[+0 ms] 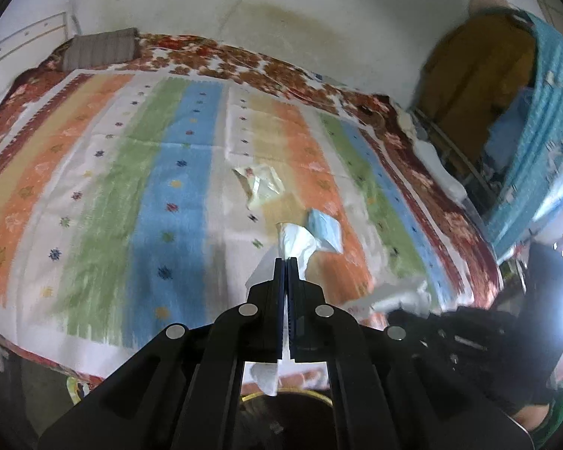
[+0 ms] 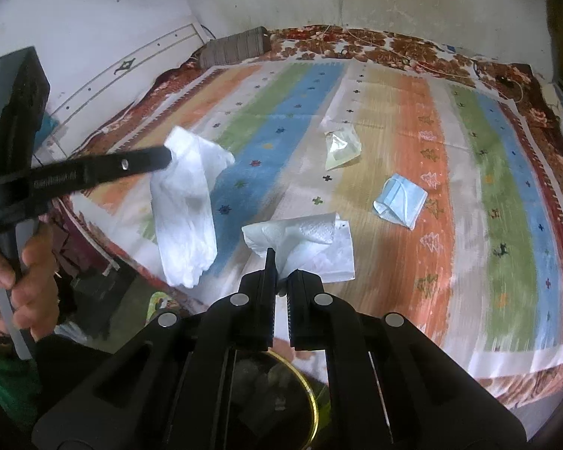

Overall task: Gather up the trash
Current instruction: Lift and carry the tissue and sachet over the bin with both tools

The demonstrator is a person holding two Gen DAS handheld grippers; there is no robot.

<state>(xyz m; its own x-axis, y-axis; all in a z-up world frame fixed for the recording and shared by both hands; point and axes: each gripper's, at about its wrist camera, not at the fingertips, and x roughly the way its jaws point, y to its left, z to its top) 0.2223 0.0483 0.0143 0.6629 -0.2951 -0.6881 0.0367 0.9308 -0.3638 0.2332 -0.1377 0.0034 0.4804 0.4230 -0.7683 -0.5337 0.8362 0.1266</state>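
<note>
Both grippers clamped on tissues above striped bedspread (image 2: pixel 413 120).
Left gripper (image 1: pixel 286 260) pinches white tissue (image 2: pixel 185 210), hanging lengthwise downward; right gripper (image 2: pixel 279 262) grips crumpled tissue (image 2: pixel 300 236), bunched upward.

White tissues (image 2: pixel 185 202), a blue mask (image 2: pixel 401 205), a striped orange, green, blue bedcover (image 2: pixel 469 225), a grey striped pillow (image 2: pixel 234 48).

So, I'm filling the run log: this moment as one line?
left hand-held gripper: shut on tissue | right hand-held gripper: shut on paper towel | on bed: face mask, clear wrapper

Both tongs (image 1: pixel 286 260) (image 2: pixel 279 262) matte black plastic, round silver screws on linkage arms; green clothing behind.
</note>
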